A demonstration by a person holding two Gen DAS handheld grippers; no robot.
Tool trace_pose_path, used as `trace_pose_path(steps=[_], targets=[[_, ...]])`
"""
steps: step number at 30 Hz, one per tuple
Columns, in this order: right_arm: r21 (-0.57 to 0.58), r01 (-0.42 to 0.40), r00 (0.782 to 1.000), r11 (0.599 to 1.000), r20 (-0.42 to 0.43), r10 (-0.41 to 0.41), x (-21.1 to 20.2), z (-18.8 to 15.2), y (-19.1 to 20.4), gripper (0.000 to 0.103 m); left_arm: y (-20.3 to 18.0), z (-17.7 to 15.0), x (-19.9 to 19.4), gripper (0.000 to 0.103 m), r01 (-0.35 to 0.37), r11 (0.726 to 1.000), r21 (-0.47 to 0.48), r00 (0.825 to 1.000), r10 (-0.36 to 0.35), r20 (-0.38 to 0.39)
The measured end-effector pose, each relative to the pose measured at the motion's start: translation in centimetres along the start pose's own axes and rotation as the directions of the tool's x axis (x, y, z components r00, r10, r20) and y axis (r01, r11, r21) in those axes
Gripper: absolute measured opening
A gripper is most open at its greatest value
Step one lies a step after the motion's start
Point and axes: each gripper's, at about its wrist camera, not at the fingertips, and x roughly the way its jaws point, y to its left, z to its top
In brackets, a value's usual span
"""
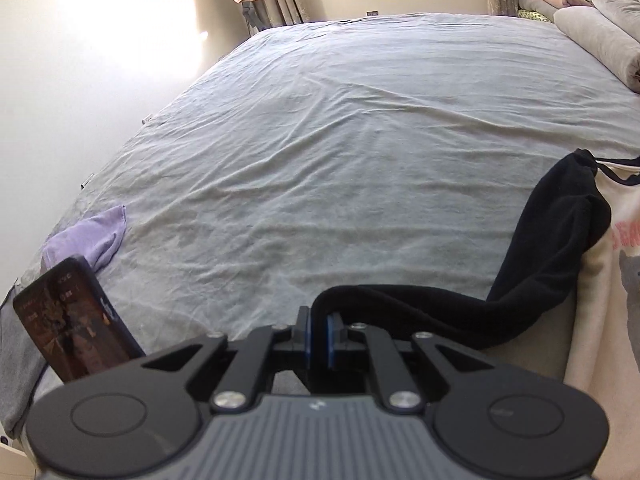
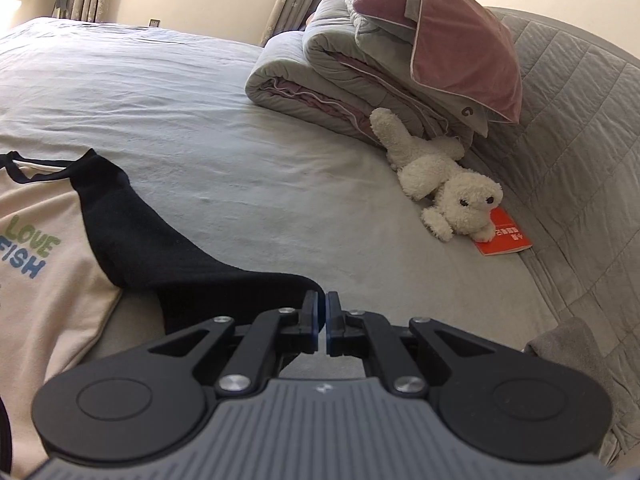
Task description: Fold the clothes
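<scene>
A cream T-shirt (image 2: 48,280) with black sleeves and the print "LOVE FISH" lies on the grey bed sheet (image 1: 320,140). In the left wrist view its cream body (image 1: 600,320) is at the right edge, and one black sleeve (image 1: 552,248) stretches from it to my left gripper (image 1: 319,320). That gripper is shut on the sleeve's end, with black cloth between the blue pads. In the right wrist view the other black sleeve (image 2: 168,248) runs up to my right gripper (image 2: 323,304). The right gripper is shut, and the sleeve's tip meets its fingertips.
A phone (image 1: 76,328) stands propped at the bed's near left, next to a purple cloth (image 1: 92,240). Folded quilts (image 2: 340,80) and a pink pillow (image 2: 440,32) are stacked at the headboard. A white plush dog (image 2: 448,188) lies on a red booklet (image 2: 504,236).
</scene>
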Motion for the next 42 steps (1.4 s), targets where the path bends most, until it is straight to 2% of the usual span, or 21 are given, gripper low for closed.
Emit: trace_pose_path(steps=[11, 17, 21, 31, 42], targets=[[0.007, 0.069, 0.998, 0.998, -0.003, -0.069, 3.3, 2.0, -2.0, 0.003, 1.2, 5.8, 3.5, 0.007, -0.086, 0.988, -0.125, 0.996, 0.089, 0.014], [0.006, 0.088, 0.996, 0.996, -0.008, -0.088, 5.2, 3.2, -1.9, 0.003, 1.4, 7.6, 5.6, 0.007, -0.133, 0.983, -0.13, 0.991, 0.135, 0.009], [-0.018, 0.101, 0.995, 0.995, -0.02, -0.101, 6.6, 3.2, -1.1, 0.003, 1.4, 8.0, 7.8, 0.007, -0.167, 0.979, -0.116, 0.986, 0.167, -0.007], [-0.04, 0.111, 0.99, 0.993, -0.086, -0.114, 10.7, 2.4, 0.3, 0.003, 1.2, 7.6, 13.6, 0.007, -0.179, 0.975, -0.131, 0.982, 0.168, -0.087], [-0.038, 0.097, 0.981, 0.995, -0.162, -0.102, 14.6, 0.4, 1.6, 0.003, -0.8, 7.2, 16.2, 0.007, -0.25, 0.966, -0.069, 0.967, 0.246, -0.067]])
